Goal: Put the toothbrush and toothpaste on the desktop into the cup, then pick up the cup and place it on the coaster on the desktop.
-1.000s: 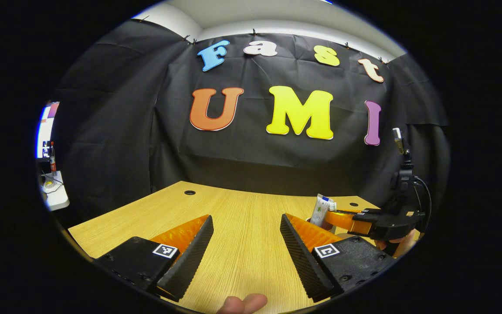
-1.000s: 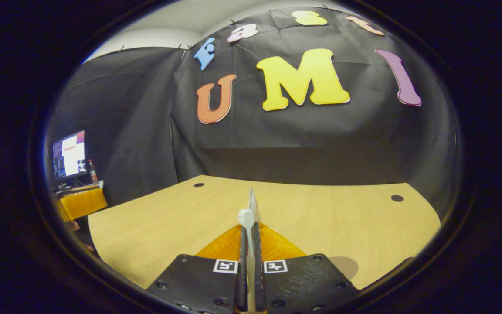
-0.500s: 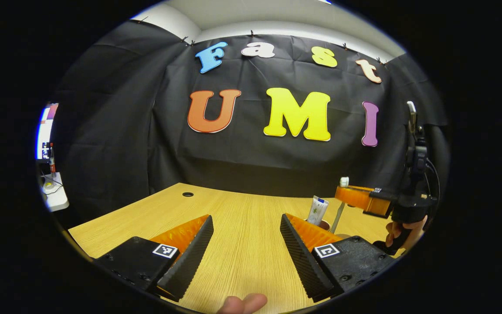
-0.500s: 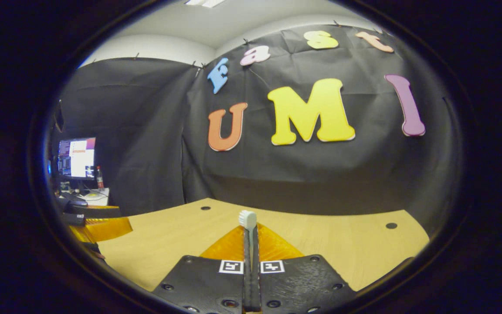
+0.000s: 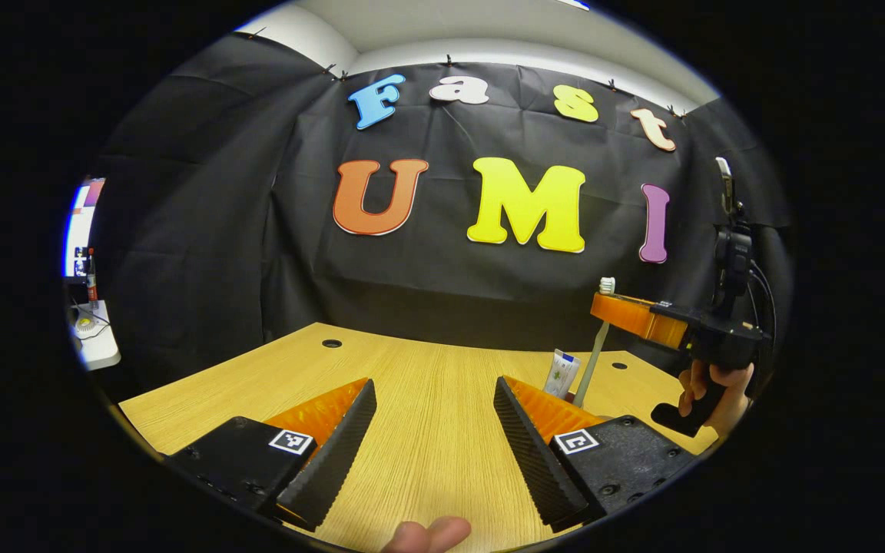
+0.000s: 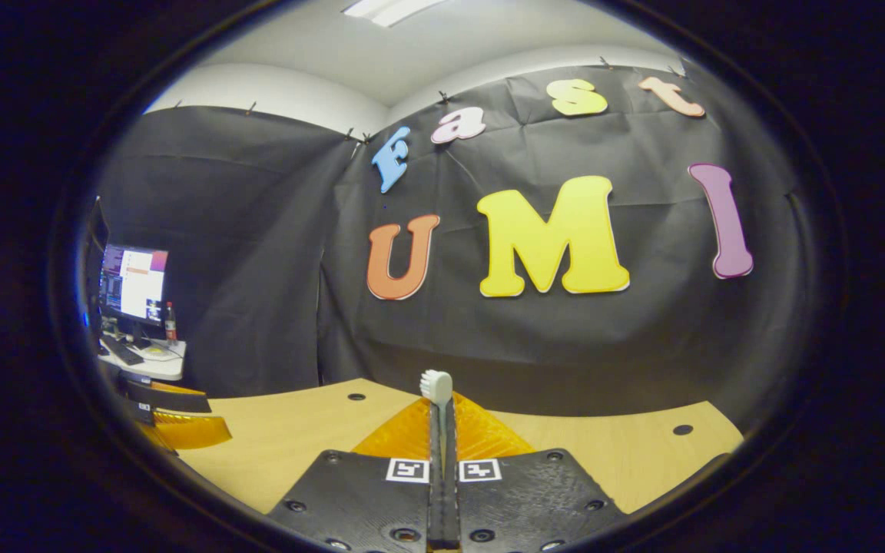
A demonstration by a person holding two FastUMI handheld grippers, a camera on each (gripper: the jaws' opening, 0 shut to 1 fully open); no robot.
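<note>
In the right gripper view, the right hand-held gripper is seen with its two fingers pressed together on the toothbrush, whose white bristle head stands just above the fingertips. The same hand-held gripper is seen in the left gripper view at the far right, lifted well above the tabletop and gripped by a hand; there the toothbrush handle is seen hanging down from between the fingers, tilted slightly, with its lower end near the toothpaste. The toothpaste tube is seen standing upright behind the left hand-held gripper's right finger; its lower part is hidden, so what it stands in cannot be told.

The left hand-held gripper is held low over the wooden tabletop with its fingers wide apart and nothing between them. A fingertip is seen at the bottom edge of that view.

At the far left of the right gripper view, a monitor and a bottle are seen on a side desk beyond the booth.
</note>
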